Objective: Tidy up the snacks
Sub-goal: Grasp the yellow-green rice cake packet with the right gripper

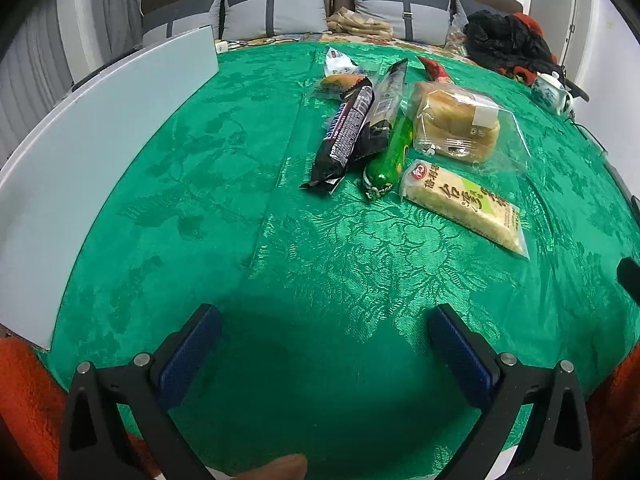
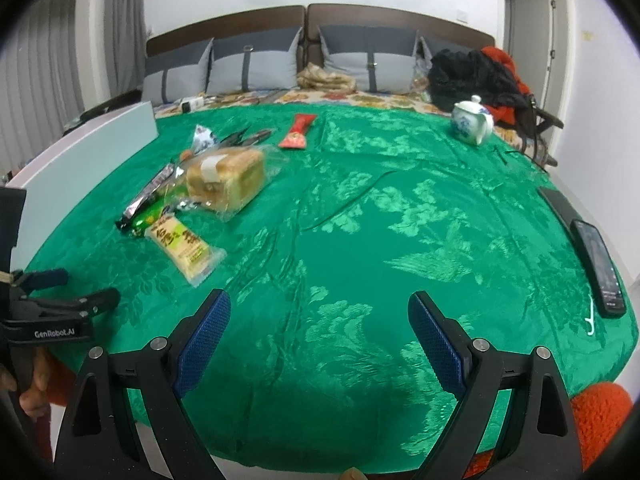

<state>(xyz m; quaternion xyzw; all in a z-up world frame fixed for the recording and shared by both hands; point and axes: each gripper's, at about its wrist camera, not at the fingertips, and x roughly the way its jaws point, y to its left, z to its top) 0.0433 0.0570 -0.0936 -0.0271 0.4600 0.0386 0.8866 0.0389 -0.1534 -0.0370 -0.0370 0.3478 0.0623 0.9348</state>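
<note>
Both my grippers empty, jaws spread, snacks untouched.
Ahead of my left gripper (image 1: 324, 344) the snack pile (image 1: 384, 128) overlaps; grabbing one slippery wrapper could drag its neighbours.

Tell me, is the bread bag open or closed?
Cannot tell. The bread bag lies flat with a pale sticker, but its end is unclear.
</note>
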